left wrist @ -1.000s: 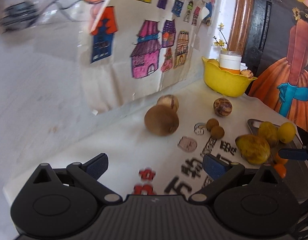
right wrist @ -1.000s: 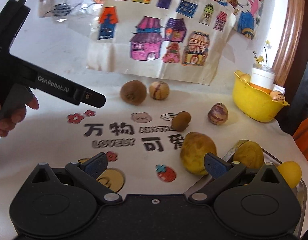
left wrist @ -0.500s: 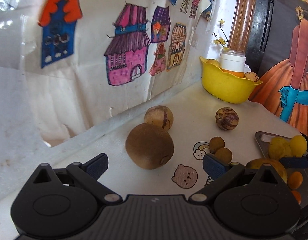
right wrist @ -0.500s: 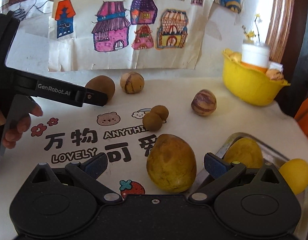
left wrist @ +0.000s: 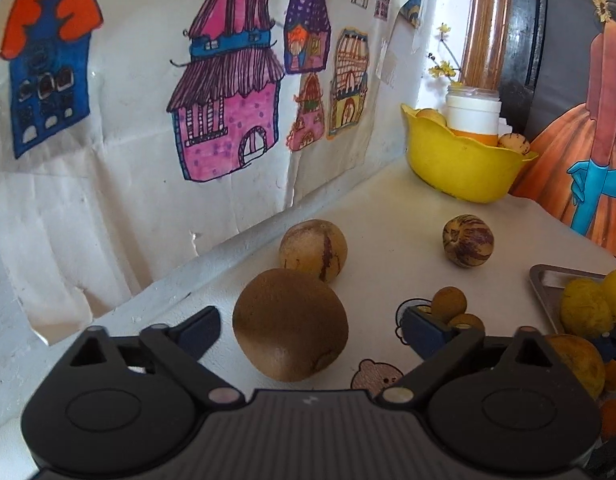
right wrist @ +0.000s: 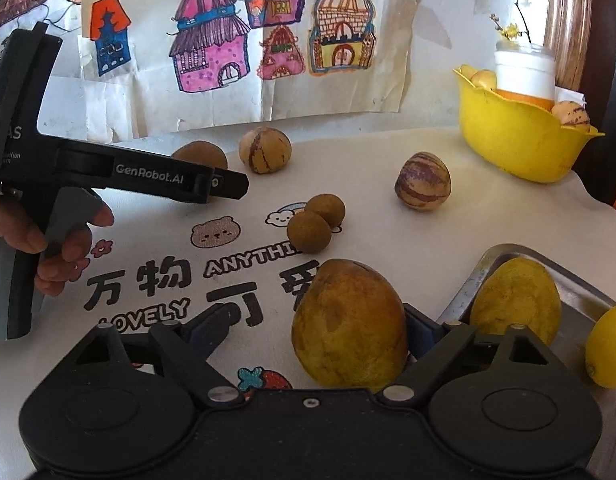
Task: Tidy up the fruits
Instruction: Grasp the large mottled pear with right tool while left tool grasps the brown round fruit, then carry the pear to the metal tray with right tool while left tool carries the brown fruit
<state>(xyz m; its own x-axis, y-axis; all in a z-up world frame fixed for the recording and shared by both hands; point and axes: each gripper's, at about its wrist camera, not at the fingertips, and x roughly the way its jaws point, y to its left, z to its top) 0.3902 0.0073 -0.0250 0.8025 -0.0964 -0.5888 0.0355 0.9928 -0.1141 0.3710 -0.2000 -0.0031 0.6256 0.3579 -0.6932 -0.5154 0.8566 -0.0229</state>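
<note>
My left gripper (left wrist: 308,326) is open, its fingers on either side of a brown kiwi (left wrist: 290,324) on the white cloth; the kiwi also shows in the right wrist view (right wrist: 200,154) behind the left gripper (right wrist: 232,186). My right gripper (right wrist: 314,330) is open around a large yellow mango (right wrist: 348,324), its right finger touching or nearly touching the fruit. A metal tray (right wrist: 484,264) at right holds a yellow fruit (right wrist: 516,300) and a lemon (right wrist: 608,348). Two striped melons (right wrist: 265,150) (right wrist: 423,180) and two small brown longans (right wrist: 318,220) lie on the cloth.
A yellow bowl (right wrist: 520,140) with a white jar (right wrist: 524,68) and fruit stands at the back right. A paper with drawn houses (right wrist: 244,36) hangs on the wall behind the table. The table edge drops off at the right beyond the tray.
Both grippers have moved forward and down. The kiwi now lies between my left fingers and the mango between my right fingers. Both stay open.
</note>
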